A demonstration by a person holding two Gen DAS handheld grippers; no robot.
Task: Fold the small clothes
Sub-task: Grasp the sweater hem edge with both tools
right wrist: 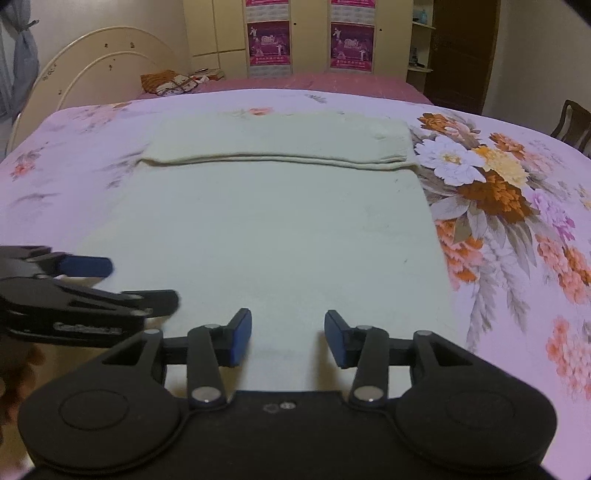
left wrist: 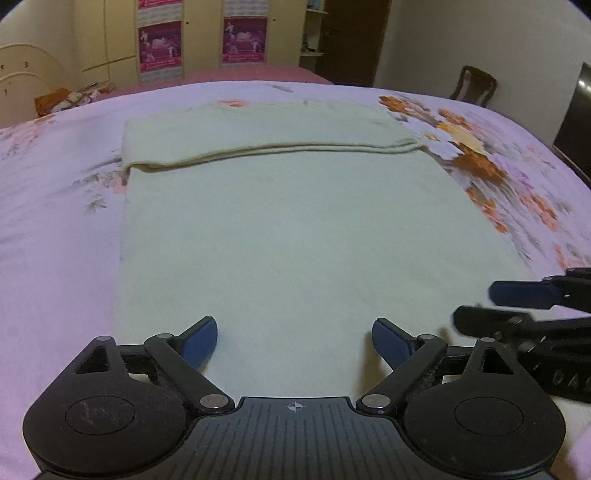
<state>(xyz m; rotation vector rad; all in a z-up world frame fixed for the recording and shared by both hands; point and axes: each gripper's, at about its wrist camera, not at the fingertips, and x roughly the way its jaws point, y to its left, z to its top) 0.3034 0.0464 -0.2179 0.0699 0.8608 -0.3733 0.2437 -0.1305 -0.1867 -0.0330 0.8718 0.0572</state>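
The left gripper (left wrist: 293,341), at the bottom of its own view, has its jaws spread wide with nothing between the blue pads (left wrist: 199,345); it appears again at the left edge of the right wrist view, blurred. The right gripper (right wrist: 288,338), at the bottom of its own view, stands partly apart and likewise grasps nothing; it enters the left wrist view from the lower right edge. Both grippers hang above the near part of the cloth (left wrist: 288,240), a pale cream piece spread across the centre of each frame. Its far end is folded over, giving a doubled band across the upper middle whose layered edge faces the cameras. The cloth lies on a bedspread (right wrist: 517,229), lilac with orange and white flowers at right. Behind, at the top of the frames, stand a wardrobe (right wrist: 221,33) with pink posters (right wrist: 267,42) and a curved headboard (right wrist: 96,62) at upper left.
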